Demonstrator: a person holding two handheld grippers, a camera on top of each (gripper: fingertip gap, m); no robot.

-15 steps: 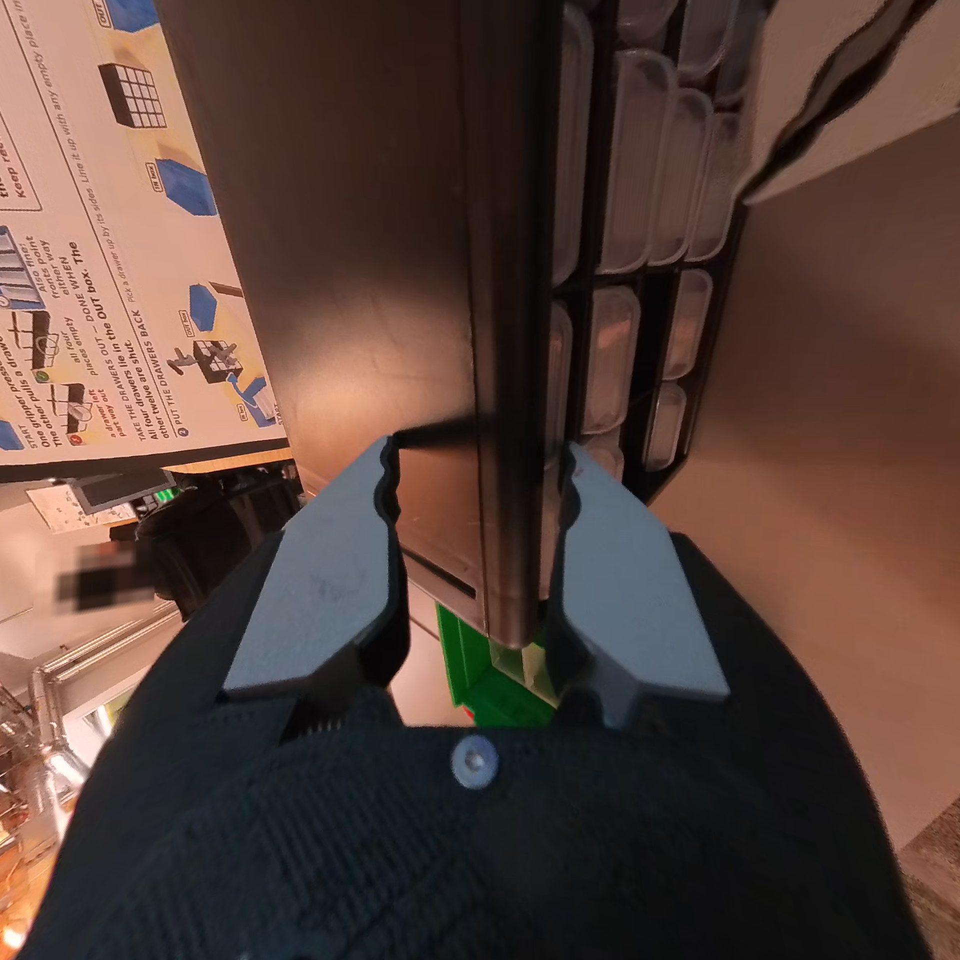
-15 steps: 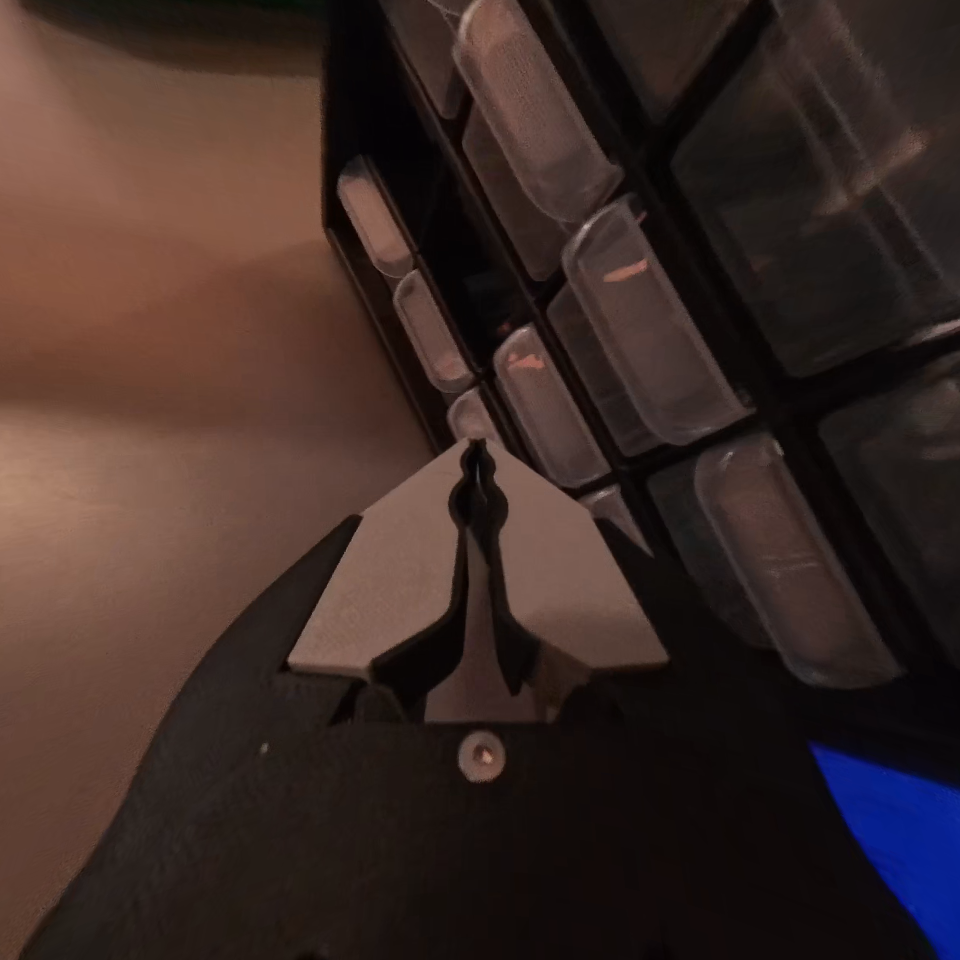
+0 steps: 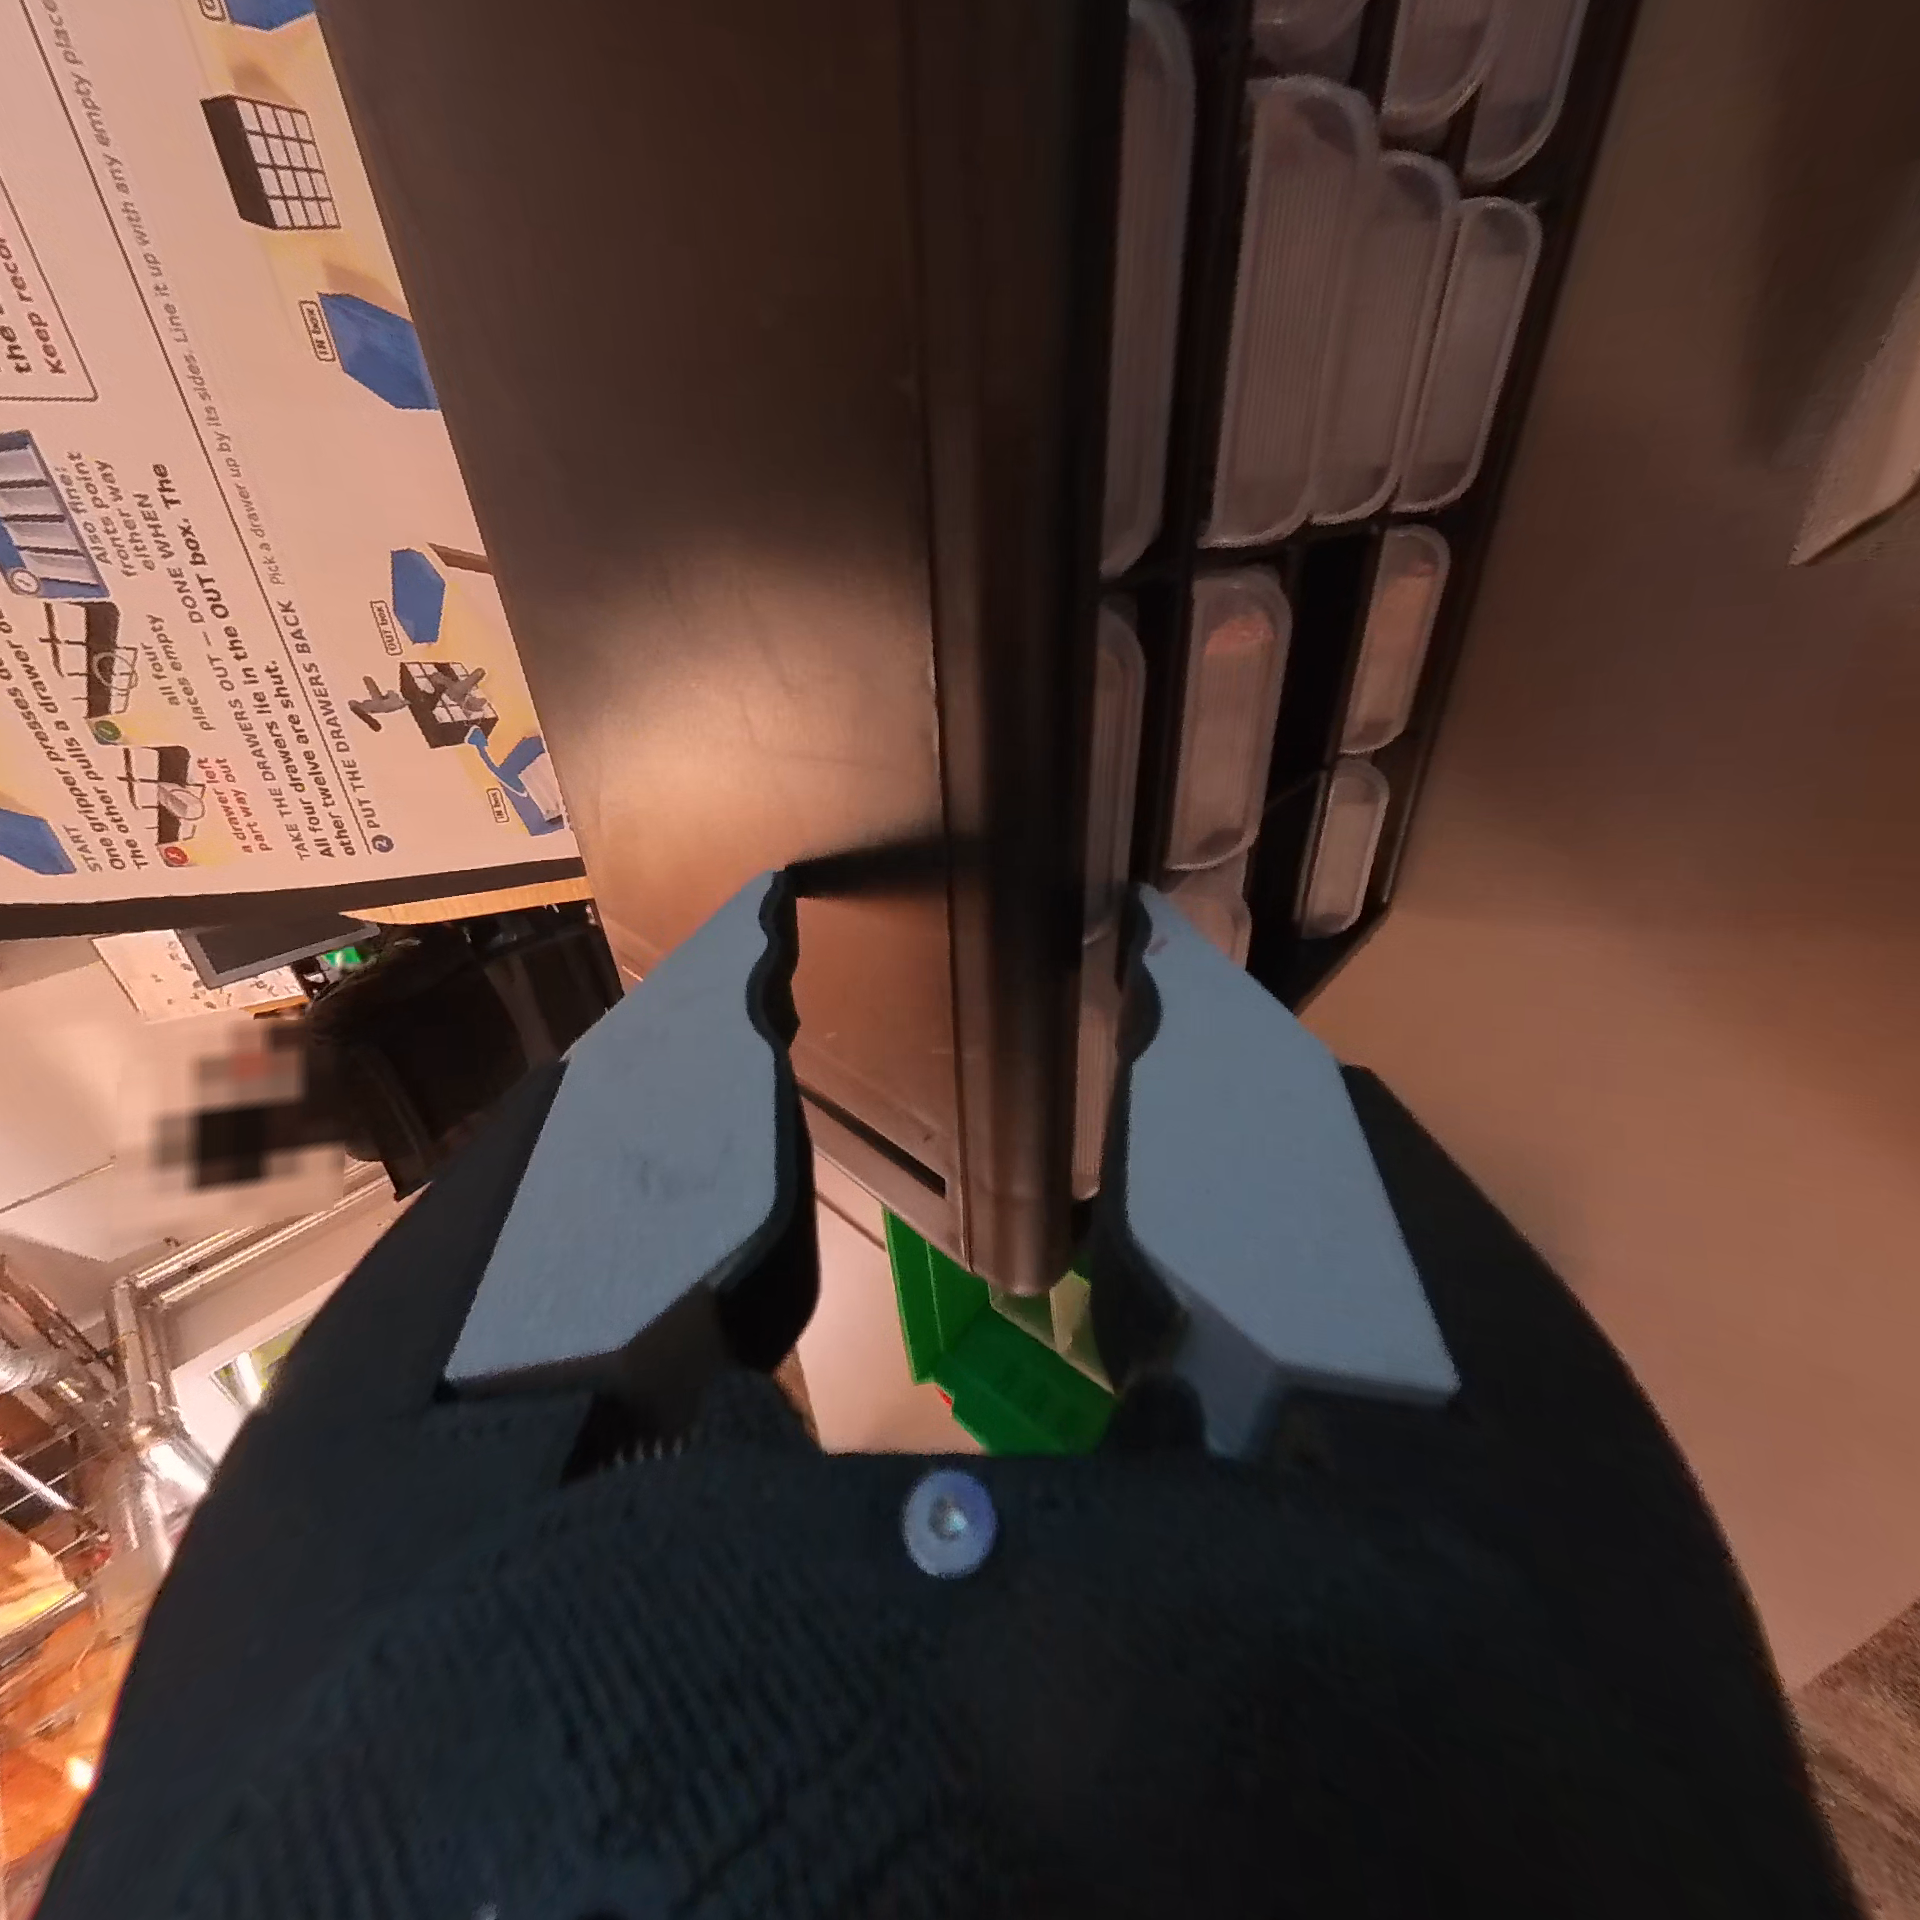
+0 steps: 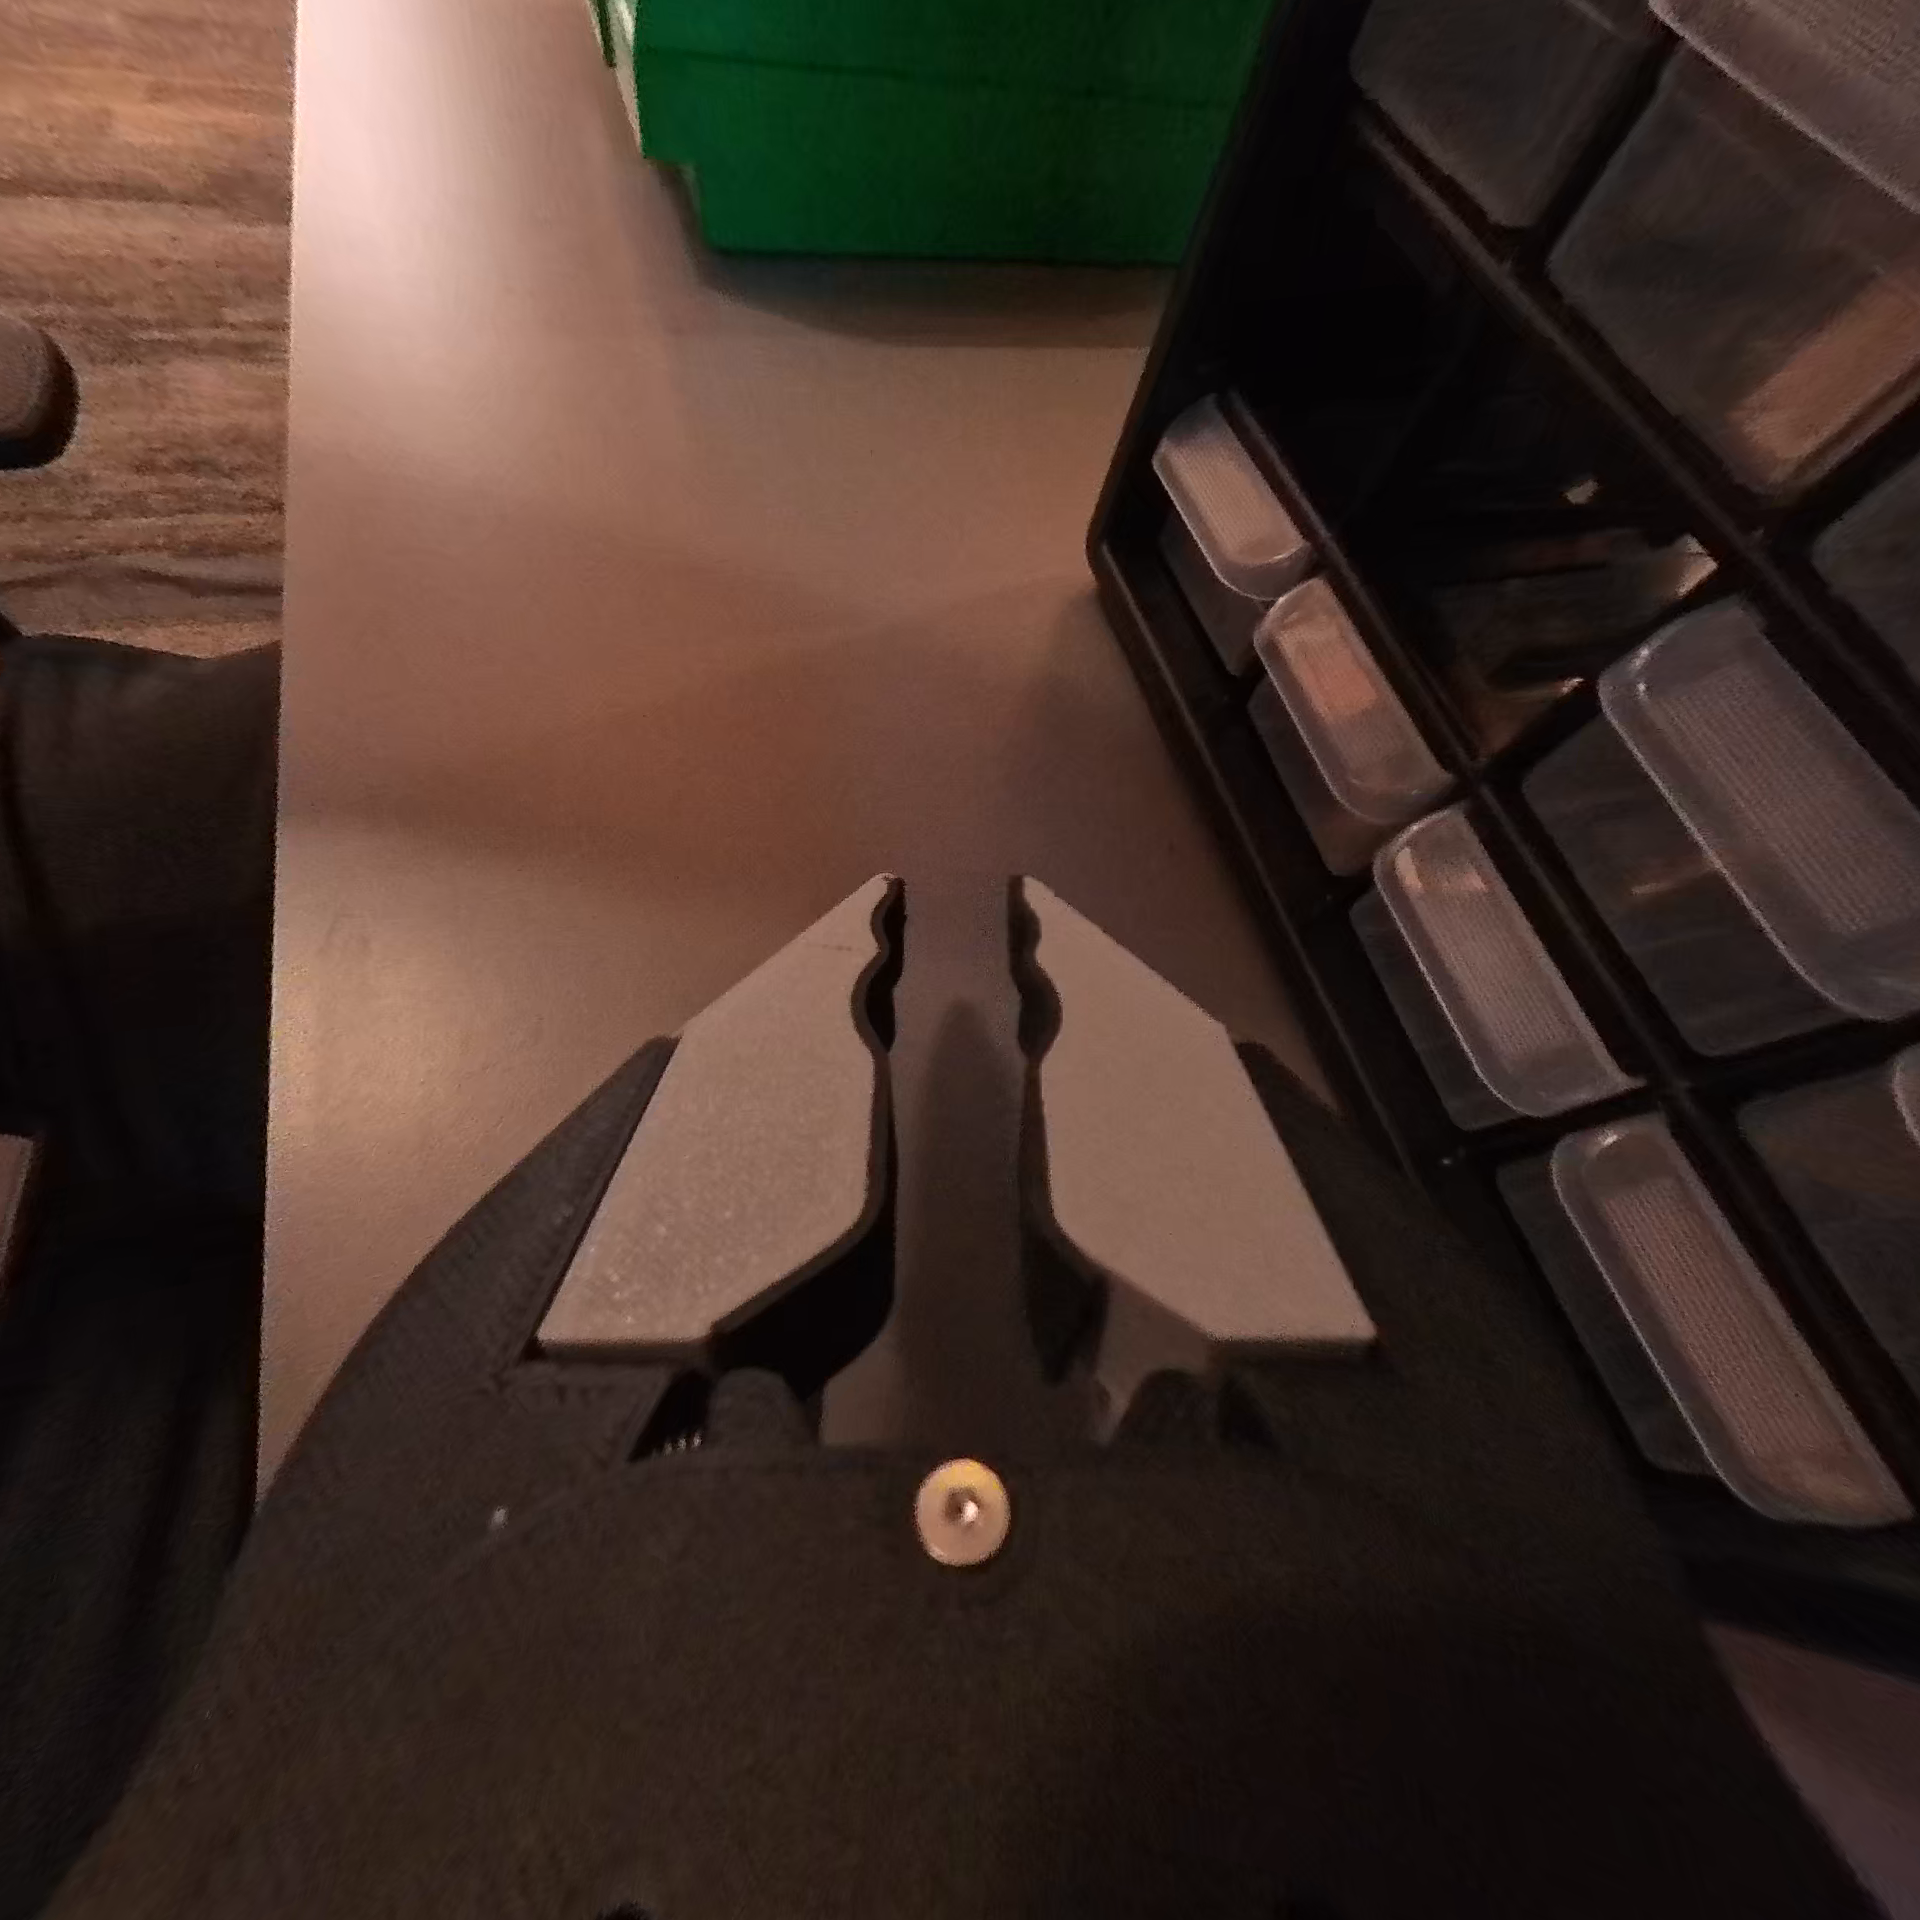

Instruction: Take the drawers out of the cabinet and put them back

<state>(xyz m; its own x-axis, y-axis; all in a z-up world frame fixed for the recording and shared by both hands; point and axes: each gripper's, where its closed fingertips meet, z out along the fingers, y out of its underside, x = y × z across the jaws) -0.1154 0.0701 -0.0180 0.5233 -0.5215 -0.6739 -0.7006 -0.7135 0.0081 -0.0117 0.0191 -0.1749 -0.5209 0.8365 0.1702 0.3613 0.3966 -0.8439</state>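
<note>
Since the earlier frame the right gripper point(image 4: 956, 914) has drawn back from the drawer fronts and parted its fingers; it now hangs over bare tabletop point(image 4: 644, 582) with a narrow gap between the tips, holding nothing. The left gripper point(image 3: 951, 925) is unchanged — its fingers straddle the front corner edge of the cabinet point(image 3: 727, 468), one on the dark side wall, the other against the drawer face. Whether it truly clamps or merely braces cannot be told.

Cabinet: a black plastic frame, glossy on its side, divided into a grid of slots. It stands on the tabletop toward the far edge, just beside a green box point(image 4: 914, 135) that sits at the cabinet's side. A printed instruction sheet point(image 3: 187, 499) lies behind it in the left wrist view.

Drawers point(image 4: 1475, 997): translucent grey, each with a rounded, finely ribbed pull tab standing proud of the frame. Most are seated. At least one slot point(image 4: 1475, 520) near the frame's lower corner looks dark and empty — probably a drawer already taken out.

Step in hand, as judged: approaching the next drawer. To do it well, keep the left gripper steady on the frame so the light cabinet does not slide; bring the right tips square onto one pull tab, close fully, and pull straight along the slot, since a skewed pull may jam the drawer.
</note>
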